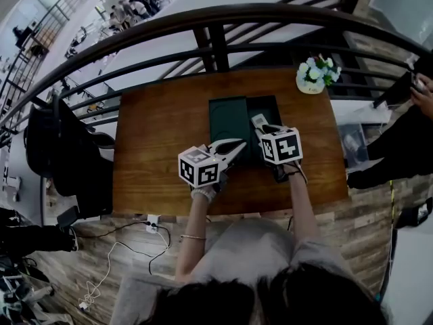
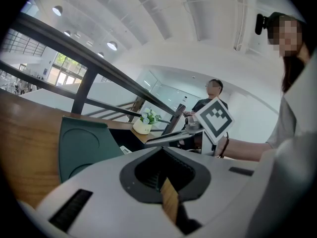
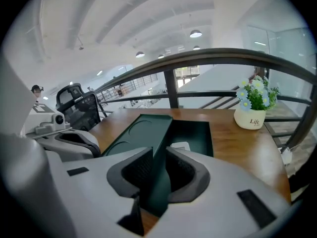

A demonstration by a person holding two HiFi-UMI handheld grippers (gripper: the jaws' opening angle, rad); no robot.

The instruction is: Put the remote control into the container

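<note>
right gripper (image 3: 159, 156) clamps the green lid's (image 3: 136, 133) near edge; left gripper (image 1: 238, 149) hangs open, empty. likely lid-handling step: next, swing it right over the container (image 3: 197, 132).

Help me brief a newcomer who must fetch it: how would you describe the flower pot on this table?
On the wooden table beside the dark railing, look to the far right corner, beyond the dark green container. The flower pot is small, round and cream, marked "Life", holding white and blue flowers: the only plant there.

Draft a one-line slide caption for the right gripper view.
Right gripper clamped on the edge of the dark green container lid, flower pot behind on the wooden table.
</note>
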